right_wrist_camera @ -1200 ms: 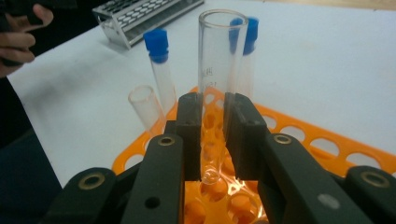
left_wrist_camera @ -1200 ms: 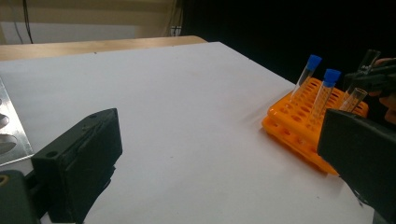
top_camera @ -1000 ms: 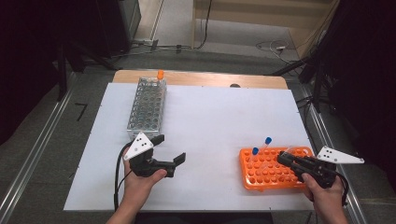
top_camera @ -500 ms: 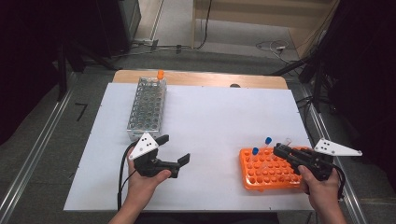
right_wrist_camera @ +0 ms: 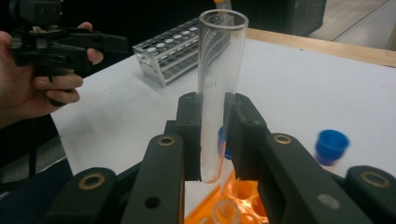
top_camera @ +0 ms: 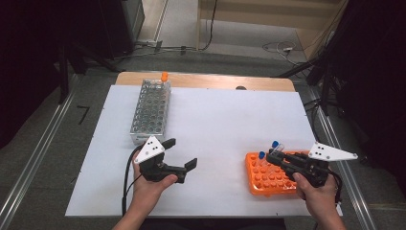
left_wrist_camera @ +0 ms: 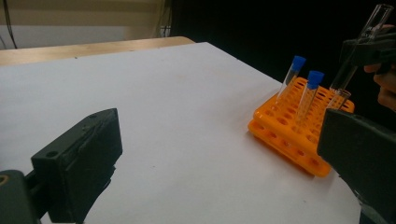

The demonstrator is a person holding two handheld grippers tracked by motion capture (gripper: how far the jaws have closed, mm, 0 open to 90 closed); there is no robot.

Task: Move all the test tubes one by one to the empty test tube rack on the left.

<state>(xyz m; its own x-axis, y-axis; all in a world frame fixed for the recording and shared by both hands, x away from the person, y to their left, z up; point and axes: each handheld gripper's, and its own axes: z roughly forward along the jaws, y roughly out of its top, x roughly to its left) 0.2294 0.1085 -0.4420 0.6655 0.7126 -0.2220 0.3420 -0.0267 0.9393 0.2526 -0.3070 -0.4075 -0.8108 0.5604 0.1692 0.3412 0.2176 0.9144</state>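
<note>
The right gripper [right_wrist_camera: 212, 140] is clamped on a clear, uncapped glass test tube [right_wrist_camera: 219, 70], its two black jaws pinching the tube near its rounded bottom so that it stands upright between them, open mouth up. Over the last second this gripper has moved from the rack's right edge toward about ten o'clock, to the rack's far-left corner, and the tube's bottom now hangs clear of the orange plastic tube rack [top_camera: 273, 179], just above its holes. I judge that the tube has been lifted out of the rack and that the carrying step is in hand, not the picking.

In the high view the right gripper [top_camera: 280, 157] sits over the rack's far edge, with two blue-capped tubes [top_camera: 268, 149] standing in the rack just beside its tip, at about eleven o'clock from it.

The left gripper [top_camera: 179, 155] has its jaws spread wide with nothing between them; it hovers over the white table [top_camera: 225, 120] and has drifted slightly toward the right hand. From the held tube it lies at about nine o'clock, well apart.

Farther out, at about ten o'clock from the right gripper, a grey metal tube rack [top_camera: 151, 112] stands near the table's far-left side, with one orange-capped tube [top_camera: 164, 76] at its far end. It looks like the likely destination, though that is a guess.
</note>
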